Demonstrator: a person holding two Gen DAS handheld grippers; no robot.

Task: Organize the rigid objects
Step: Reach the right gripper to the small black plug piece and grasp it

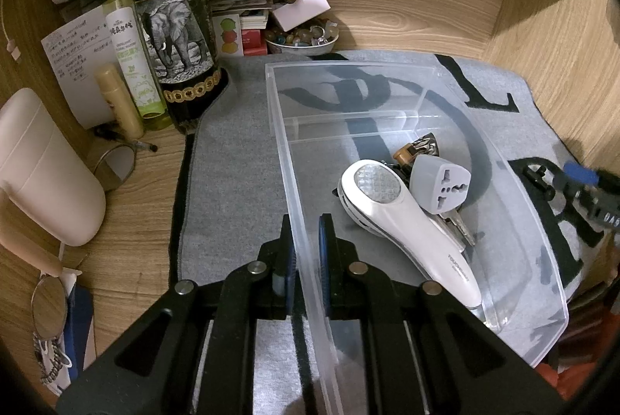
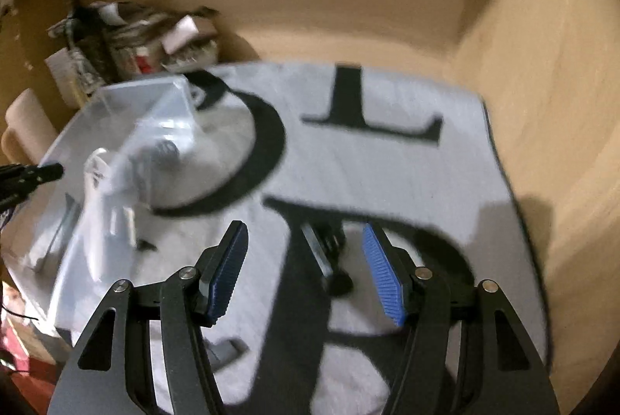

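A clear plastic box (image 1: 387, 74) lies on the grey mat (image 1: 240, 151). It holds a white handheld device (image 1: 403, 217), a grey travel adapter (image 1: 441, 188), keys (image 1: 461, 227) and a small battery (image 1: 403, 155). My left gripper (image 1: 308, 252) is shut on the box's left wall. My right gripper (image 2: 306, 271) is open and hovers over the mat. A small dark object (image 2: 325, 256) lies between its fingers on the mat. The view is blurred. The box (image 2: 128, 128) shows at its left.
A wine bottle (image 1: 174, 16), a green spray bottle (image 1: 128, 43), a tan tube (image 1: 118, 101) and a white container (image 1: 42, 167) stand left of the mat. A bowl of stones (image 1: 302, 37) and paper stacks (image 1: 240, 0) sit behind. Wooden walls (image 1: 550, 27) close in the right and back.
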